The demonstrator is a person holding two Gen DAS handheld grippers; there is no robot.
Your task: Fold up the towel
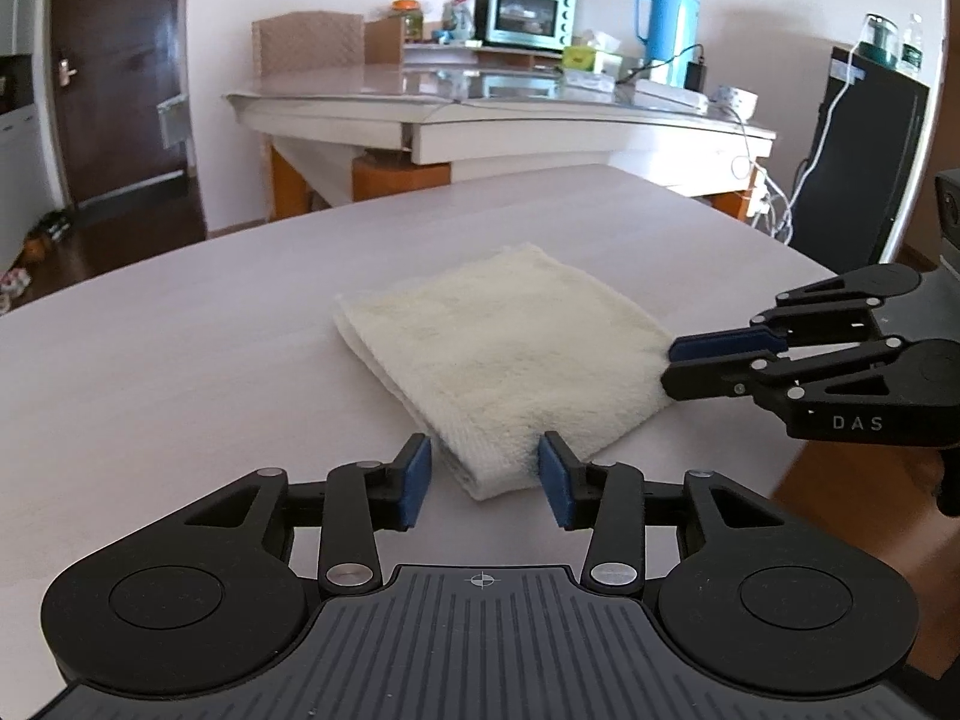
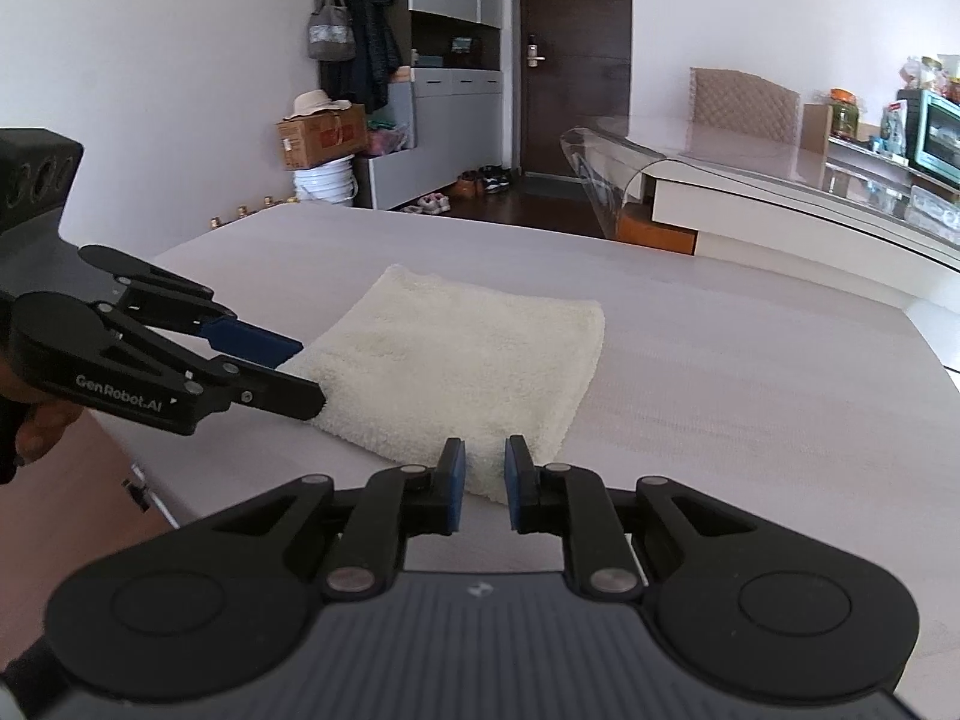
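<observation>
I see the towel (image 1: pixel 510 360) lying already folded into a compact layered rectangle on the pale table (image 1: pixel 180 330), in the middle of the left wrist frame and just ahead of both tools. Stacked edges show along its left side in that view, so I judge the fold is mostly done.

My left gripper (image 1: pixel 485 474) sits at the towel's near corner, low in the frame. Its blue pads stand spread apart, one on either side of the corner, and the cloth between them is not pinched. In the right wrist view it (image 2: pixel 303 375) comes in from the left edge, and there too I see a gap between the fingers.

My right gripper (image 2: pixel 485 483) is at the adjacent near corner, at lower centre of its own frame, with a narrower gap between the pads and cloth poking between them. The pads look parted, not clamped. In the left wrist view it (image 1: pixel 669 369) reaches in from the right edge and touches the towel's right side.

So both tools are at the near edge, about equally close. The towel's body runs away from them toward the upper middle of each frame. Any further fold would carry the near edge forward over the far one.
</observation>
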